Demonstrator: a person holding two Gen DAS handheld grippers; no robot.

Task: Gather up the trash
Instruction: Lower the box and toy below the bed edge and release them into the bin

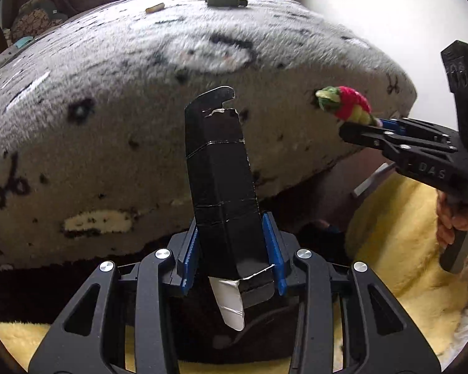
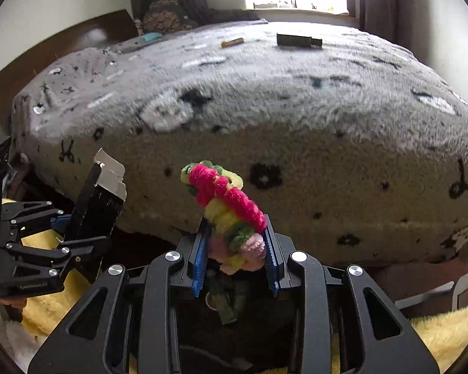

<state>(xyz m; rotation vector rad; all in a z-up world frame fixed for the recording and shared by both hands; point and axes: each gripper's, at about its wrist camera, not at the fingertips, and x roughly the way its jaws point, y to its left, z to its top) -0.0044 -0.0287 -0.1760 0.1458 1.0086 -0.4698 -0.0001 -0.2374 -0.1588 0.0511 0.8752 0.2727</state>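
Left wrist view: the left gripper sits at the lower centre of the frame, its 2 blue pads pressed against the sides of a tall black carton. The carton stands nearly upright between the pads, tilted slightly left, with a torn white flap at its lower end. Behind it, a grey patterned blanket fills the middle of the frame. At the upper centre, on the blanket, lie a small tan cylinder and a dark flat box, well apart from both grippers. At the right edge, the right gripper pinches a red, yellow and green pipe-cleaner bundle; a hand grips its handle. A yellow fleece lies at the lower right.

Right wrist view: the right gripper occupies the lower centre, pads clamped on the pipe-cleaner bundle, which projects upward and left from them. At the left edge, the left gripper holds the black carton. The tan cylinder and the dark flat box rest on the blanket at the upper centre.
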